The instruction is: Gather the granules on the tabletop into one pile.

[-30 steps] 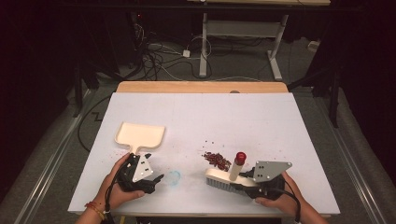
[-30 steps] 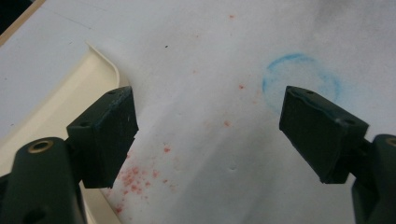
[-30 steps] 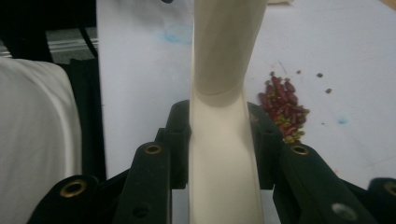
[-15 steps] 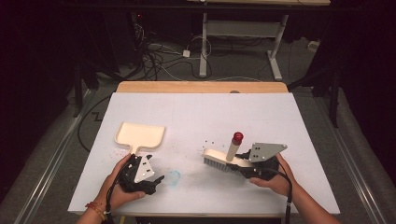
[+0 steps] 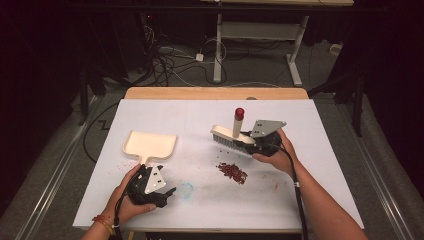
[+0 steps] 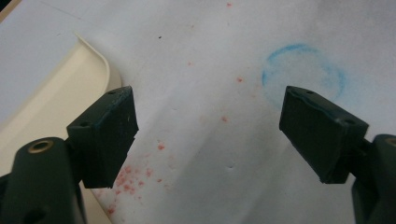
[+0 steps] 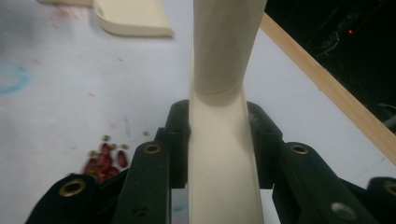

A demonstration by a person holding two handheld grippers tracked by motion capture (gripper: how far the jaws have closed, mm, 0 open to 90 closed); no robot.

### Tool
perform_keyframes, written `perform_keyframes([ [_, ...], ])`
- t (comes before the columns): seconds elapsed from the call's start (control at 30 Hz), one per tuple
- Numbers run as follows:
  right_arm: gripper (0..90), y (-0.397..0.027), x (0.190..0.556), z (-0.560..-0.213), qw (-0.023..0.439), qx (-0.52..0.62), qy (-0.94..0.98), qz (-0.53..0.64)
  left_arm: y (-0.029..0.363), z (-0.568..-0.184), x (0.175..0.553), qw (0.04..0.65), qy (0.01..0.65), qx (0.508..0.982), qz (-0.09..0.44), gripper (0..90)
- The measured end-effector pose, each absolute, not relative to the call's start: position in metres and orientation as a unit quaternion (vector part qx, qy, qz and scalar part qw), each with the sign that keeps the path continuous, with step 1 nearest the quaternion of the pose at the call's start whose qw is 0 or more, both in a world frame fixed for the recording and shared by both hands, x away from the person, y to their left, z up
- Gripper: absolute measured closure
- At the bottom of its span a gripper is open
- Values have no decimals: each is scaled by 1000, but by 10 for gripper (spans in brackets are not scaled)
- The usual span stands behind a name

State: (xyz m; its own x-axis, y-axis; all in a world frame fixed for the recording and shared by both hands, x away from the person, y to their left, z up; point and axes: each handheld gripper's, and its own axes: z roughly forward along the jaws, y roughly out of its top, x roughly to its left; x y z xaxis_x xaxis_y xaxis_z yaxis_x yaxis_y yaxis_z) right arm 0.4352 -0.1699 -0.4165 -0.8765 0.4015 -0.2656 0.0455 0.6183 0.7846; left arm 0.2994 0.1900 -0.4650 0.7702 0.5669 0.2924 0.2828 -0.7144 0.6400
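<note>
Brush (image 5: 231, 136) has swung beyond the red bits (image 5: 232, 171); dustpan (image 5: 150, 145) left.

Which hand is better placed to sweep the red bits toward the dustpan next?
Right. Its hand-held gripper is already shut on the brush, raised just beyond the red bits. The left hand-held gripper is open and empty beside the dustpan.
</note>
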Motion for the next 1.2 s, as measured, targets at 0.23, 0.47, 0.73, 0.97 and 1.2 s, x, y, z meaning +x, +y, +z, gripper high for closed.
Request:
perform_keyframes([
  [0.23, 676, -156, 447, -430, 208, 107, 879, 415, 193, -466, 299, 291, 241, 894, 242, 186],
  [0.47, 673, -156, 434, -434, 176, 44, 890, 418, 192, -466, 298, 290, 241, 894, 241, 186],
  [0.73, 674, -177, 411, -433, 150, 9, 888, 435, 190, -466, 298, 288, 239, 896, 240, 186],
  [0.97, 674, -188, 400, -432, 144, -2, 887, 439, 188, -466, 299, 287, 235, 897, 238, 186],
  [1.2, 675, -194, 397, -428, 148, 7, 882, 447, 188, -466, 300, 288, 233, 898, 237, 186],
])
